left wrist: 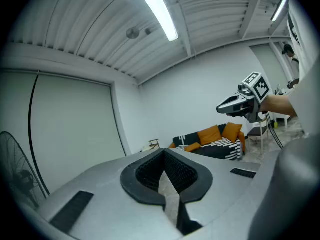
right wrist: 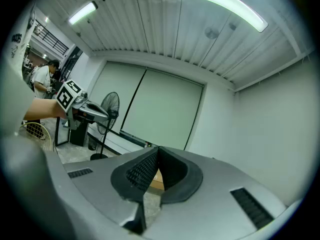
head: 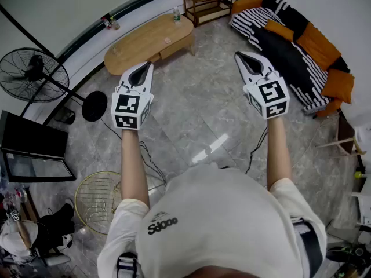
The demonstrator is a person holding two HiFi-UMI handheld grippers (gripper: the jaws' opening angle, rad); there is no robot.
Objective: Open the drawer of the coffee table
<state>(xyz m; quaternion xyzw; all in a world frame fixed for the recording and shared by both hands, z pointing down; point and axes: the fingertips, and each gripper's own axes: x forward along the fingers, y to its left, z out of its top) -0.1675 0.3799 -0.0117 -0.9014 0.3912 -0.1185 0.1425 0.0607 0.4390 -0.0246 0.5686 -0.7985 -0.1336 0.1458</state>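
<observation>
Left gripper (head: pixel 147 66), right gripper (head: pixel 238 55) fingers (left wrist: pixel 189 176) together, empty; coffee table (head: pixel 145 42) beyond, perhaps bottle (head: pixel 176 15) atop.

L gripper (left wrist: pixel 164 156) jaws together, nothing btwn; R gripper (left wrist: pixel 223 107) held up right, sofa (left wrist: pixel 212 145) behind.

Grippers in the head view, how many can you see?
2. The left gripper is held out at the picture's left, toward the coffee table; the right gripper at its right, near the sofa. Both shut.

Oval wooden coffee table (head: pixel 149 39), drawer (head: pixel 173 49) shut
</observation>
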